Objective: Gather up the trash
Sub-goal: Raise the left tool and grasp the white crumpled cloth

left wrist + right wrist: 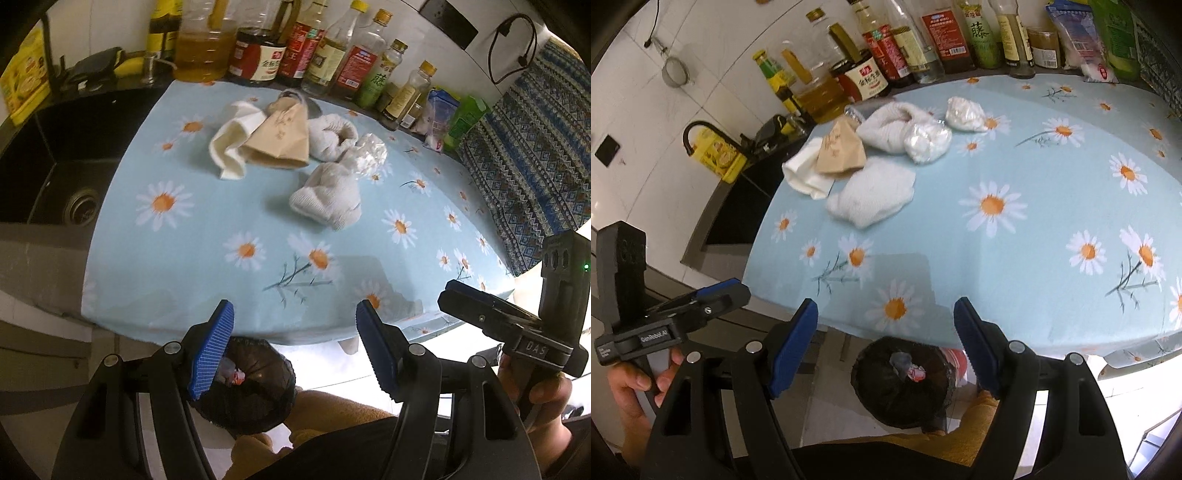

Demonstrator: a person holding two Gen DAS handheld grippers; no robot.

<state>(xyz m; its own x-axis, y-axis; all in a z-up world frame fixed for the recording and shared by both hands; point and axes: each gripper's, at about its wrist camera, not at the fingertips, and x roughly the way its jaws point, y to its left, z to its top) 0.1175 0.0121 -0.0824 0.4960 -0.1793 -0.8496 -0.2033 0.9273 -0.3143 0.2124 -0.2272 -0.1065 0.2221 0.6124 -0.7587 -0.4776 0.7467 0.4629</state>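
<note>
At the bottom of the left wrist view, left gripper (295, 347) hanging with jaws wide apart and nothing between the blue pads, just off the near edge of the daisy-print tablecloth (221, 229). Below it, at lower centre, sitting on the floor a bin lined with a black bag (251, 391), with a bit of crumpled red-and-white trash (236, 376) lying inside. At the right edge of the same frame, right gripper (491, 314) showing side-on, gripped by a hand (539, 395).

At the bottom of the right wrist view, right gripper (886, 347) likewise standing wide and empty, pads over the cloth's near edge, the bin lined with a black bag (905, 384) directly below between the fingers. At lower left, left gripper (687, 306) held in a hand (631, 384).

In the upper centre of both frames, remaining trash lying in a loose cluster on the cloth: a brown paper bag (280, 140) touching a folded cream cloth (232, 144) on its left, a crumpled white towel (330, 134) behind, a second white towel wad (328, 195) nearer, and crinkled clear plastic (365, 155) beside it. Along the top edge, a row of condiment bottles (332, 48); at far left of the left wrist view, a dark sink (62, 173).
</note>
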